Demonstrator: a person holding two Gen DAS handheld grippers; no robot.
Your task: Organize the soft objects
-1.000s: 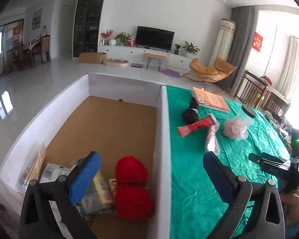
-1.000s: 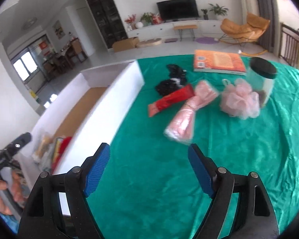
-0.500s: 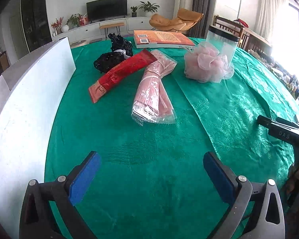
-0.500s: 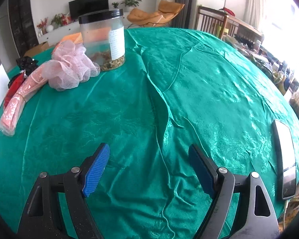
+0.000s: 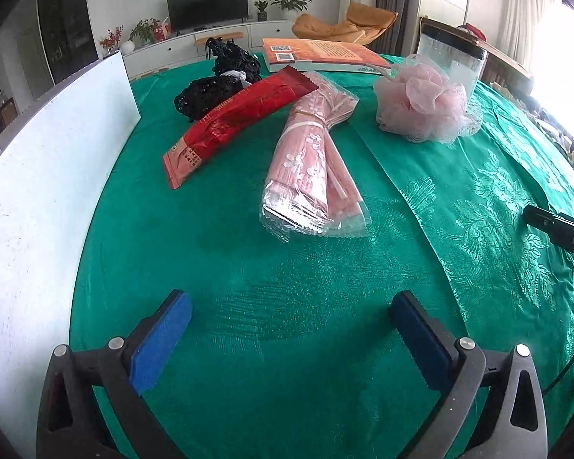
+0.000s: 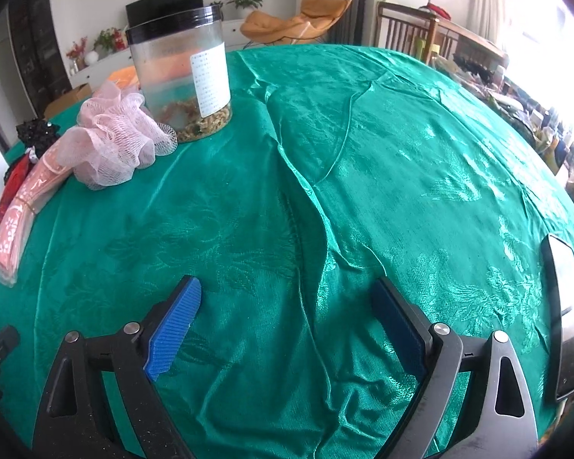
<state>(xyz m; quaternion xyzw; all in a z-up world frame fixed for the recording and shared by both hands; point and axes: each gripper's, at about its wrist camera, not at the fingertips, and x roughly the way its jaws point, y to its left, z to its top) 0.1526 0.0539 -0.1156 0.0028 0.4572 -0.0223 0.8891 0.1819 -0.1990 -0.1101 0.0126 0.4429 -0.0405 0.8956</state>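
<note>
On the green tablecloth [image 5: 287,306] lie a pink wrapped bundle [image 5: 312,164], a red packet [image 5: 237,118], a black lacy cloth [image 5: 218,84] and a pink mesh bath pouf [image 5: 424,103]. My left gripper [image 5: 291,329] is open and empty, just short of the pink bundle. My right gripper [image 6: 287,313] is open and empty over bare cloth. The pouf [image 6: 111,141] and the bundle [image 6: 23,206] lie far to its left.
A white box wall [image 5: 38,199] runs along the left. A clear jar with a black lid [image 6: 180,72] stands behind the pouf. An orange book [image 5: 321,53] lies at the back. A phone [image 6: 562,306] lies at the right edge.
My left gripper swung from over the box to the table and has moved closer to the pink bundle. My right gripper turned right, away from the objects, then edged forward.
</note>
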